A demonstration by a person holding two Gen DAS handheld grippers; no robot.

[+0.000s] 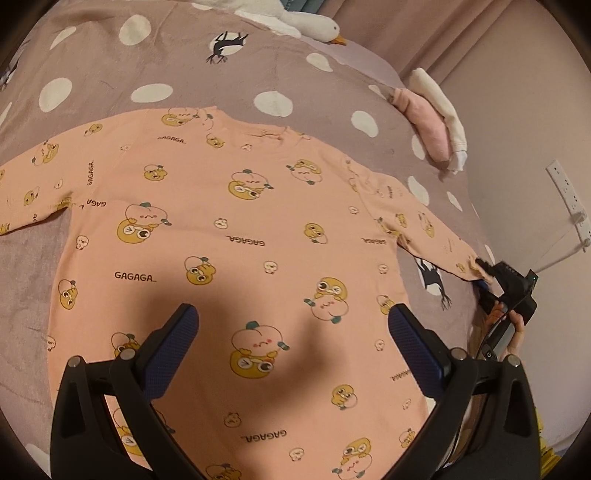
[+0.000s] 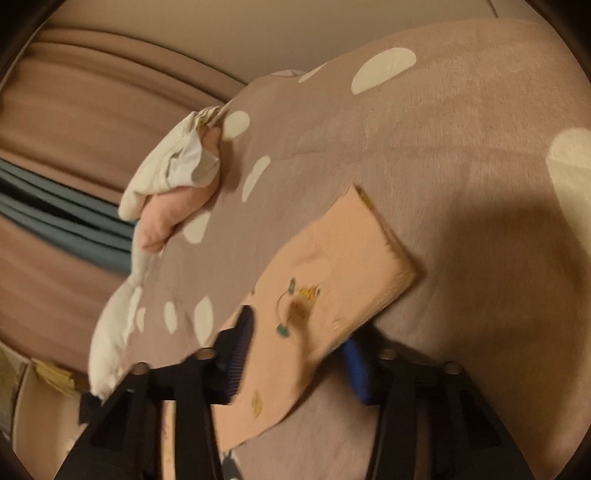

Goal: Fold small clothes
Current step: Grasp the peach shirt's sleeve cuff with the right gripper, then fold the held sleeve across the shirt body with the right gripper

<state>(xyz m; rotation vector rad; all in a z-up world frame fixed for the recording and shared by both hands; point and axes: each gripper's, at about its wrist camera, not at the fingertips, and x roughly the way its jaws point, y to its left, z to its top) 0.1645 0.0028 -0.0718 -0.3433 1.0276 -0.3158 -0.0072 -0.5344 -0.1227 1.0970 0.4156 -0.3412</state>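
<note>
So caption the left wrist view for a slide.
Open left gripper hovers over the peach shirt; right gripper pinches its sleeve cuff.

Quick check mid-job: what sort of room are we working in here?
Most likely a bedroom: the shirt lies on a spotted bedspread, a plush goose rests at its far edge, and curtains hang behind.

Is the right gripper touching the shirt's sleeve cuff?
Touching. In the left wrist view the right gripper has its jaws closed on the sleeve cuff of the pink shirt.
</note>
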